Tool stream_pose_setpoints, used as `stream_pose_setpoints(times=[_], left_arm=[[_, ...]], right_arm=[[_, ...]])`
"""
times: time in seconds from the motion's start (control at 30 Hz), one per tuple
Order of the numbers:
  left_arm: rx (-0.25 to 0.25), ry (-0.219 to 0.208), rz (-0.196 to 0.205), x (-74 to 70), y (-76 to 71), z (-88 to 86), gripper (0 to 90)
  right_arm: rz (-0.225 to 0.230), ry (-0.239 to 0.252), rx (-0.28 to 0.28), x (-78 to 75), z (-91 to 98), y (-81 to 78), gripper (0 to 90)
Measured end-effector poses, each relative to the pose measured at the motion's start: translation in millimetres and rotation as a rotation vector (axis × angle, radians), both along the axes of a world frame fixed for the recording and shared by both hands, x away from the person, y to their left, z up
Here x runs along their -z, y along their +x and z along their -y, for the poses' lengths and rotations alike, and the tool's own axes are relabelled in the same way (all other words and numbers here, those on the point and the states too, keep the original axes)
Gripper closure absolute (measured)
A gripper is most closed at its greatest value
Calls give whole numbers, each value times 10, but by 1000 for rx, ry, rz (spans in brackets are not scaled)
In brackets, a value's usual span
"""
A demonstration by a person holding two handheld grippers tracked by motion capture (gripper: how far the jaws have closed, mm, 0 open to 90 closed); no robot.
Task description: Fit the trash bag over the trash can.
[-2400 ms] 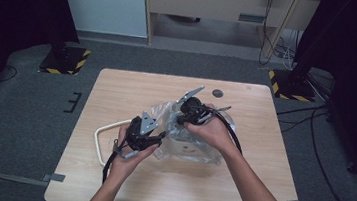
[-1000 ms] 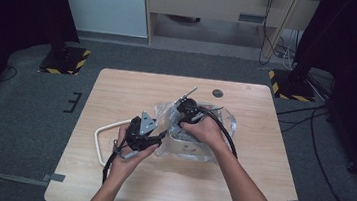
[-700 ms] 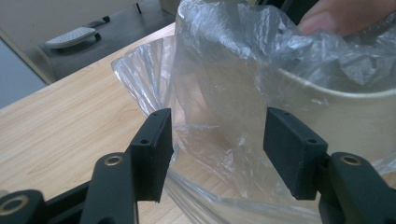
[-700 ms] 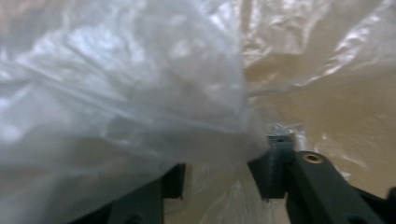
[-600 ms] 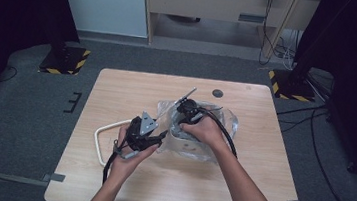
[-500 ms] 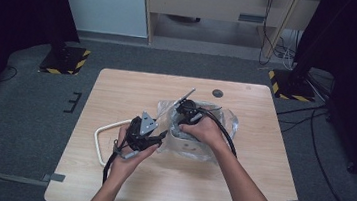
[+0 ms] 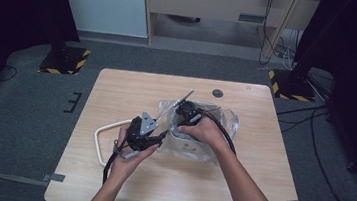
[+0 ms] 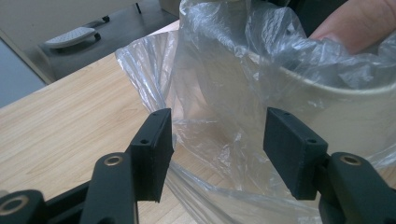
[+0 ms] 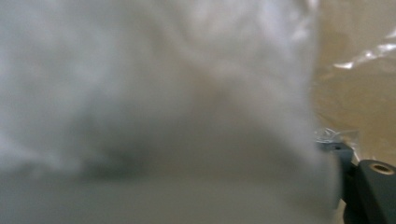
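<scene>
Worktop's wood; we're steadying a slippery, limp plastic bag around a stiff cup. Left gripper is straddling a fold, ungripped; right gripper, beside the cup, has just been opening, hold unclear. Better grabbing the bag's edge.

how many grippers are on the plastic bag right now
2. The left gripper is at the clear plastic bag's left edge, its open jaws astride loose film. The right gripper is pushed down on top of the bag over the white tub.
</scene>
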State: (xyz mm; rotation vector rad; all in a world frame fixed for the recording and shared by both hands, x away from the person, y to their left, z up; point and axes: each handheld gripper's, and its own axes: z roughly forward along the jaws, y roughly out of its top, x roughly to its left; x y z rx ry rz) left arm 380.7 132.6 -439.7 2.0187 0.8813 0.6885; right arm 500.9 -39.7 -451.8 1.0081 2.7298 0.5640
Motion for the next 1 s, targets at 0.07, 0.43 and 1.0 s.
stream_pose_setpoints(times=[0.07,0.43,1.0], left_arm=[[0,0,1,0,0,0,421],[1,1,-2,9,0,8,419],[2,-1,-1,4,-7,12,419]], right_arm=[[4,-4,-5,7,2,6,262],[18,-40,15,35,-7,21,213],[49,47,-1,-281,121,-85,470]])
